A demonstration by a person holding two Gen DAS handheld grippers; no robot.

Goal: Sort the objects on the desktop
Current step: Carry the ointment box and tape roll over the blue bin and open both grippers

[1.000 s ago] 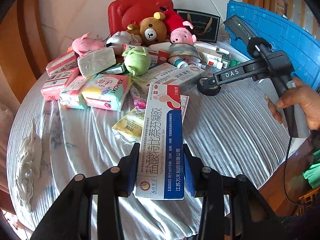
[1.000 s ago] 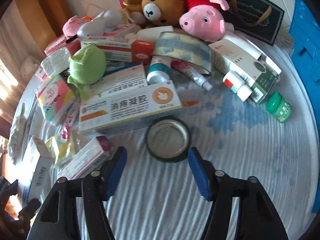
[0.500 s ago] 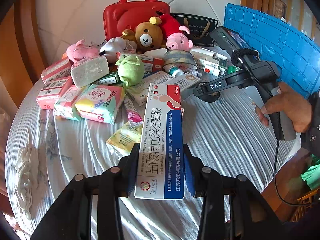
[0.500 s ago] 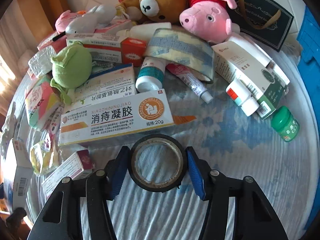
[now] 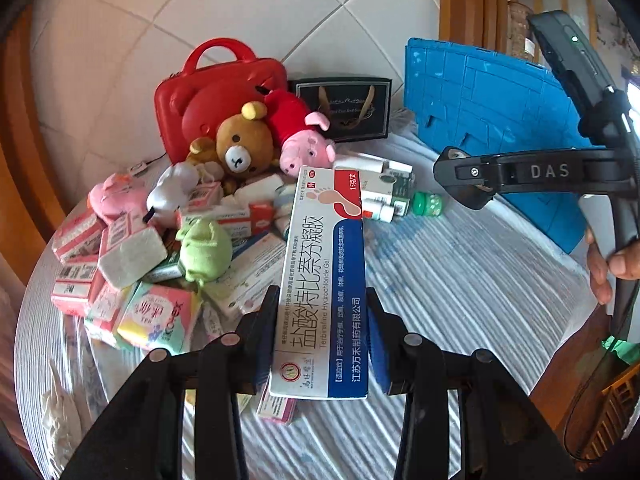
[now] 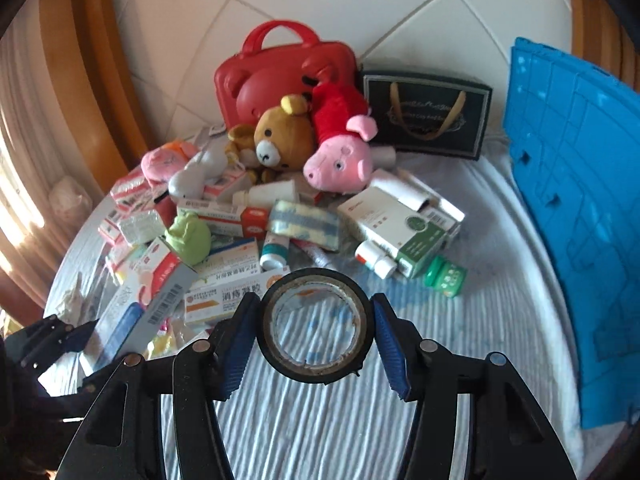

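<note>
My left gripper [image 5: 322,320] is shut on a long white, red and blue medicine box [image 5: 324,264], held lengthwise above the table. My right gripper [image 6: 316,330] is shut on a black tape roll [image 6: 320,374], its blue pads pressing the roll's two sides, lifted off the striped cloth. In the left wrist view the right gripper [image 5: 466,178] hangs at the right with the roll seen edge-on, a hand [image 5: 608,268] on its handle. The held box [image 6: 148,312] also shows at the lower left of the right wrist view.
A round table with a white striped cloth [image 6: 480,320] carries a heap of medicine boxes, bottles and plush toys, among them a bear [image 6: 280,136] and a pig [image 6: 340,160]. A red case [image 6: 280,76], a dark gift bag [image 6: 428,116] and a blue crate [image 6: 580,200] stand behind. A green jar [image 6: 444,276] lies near.
The right gripper closed on the tape roll and lifted it off the cloth. The left gripper rose with the medicine box still held, and the heap now looks farther away.
</note>
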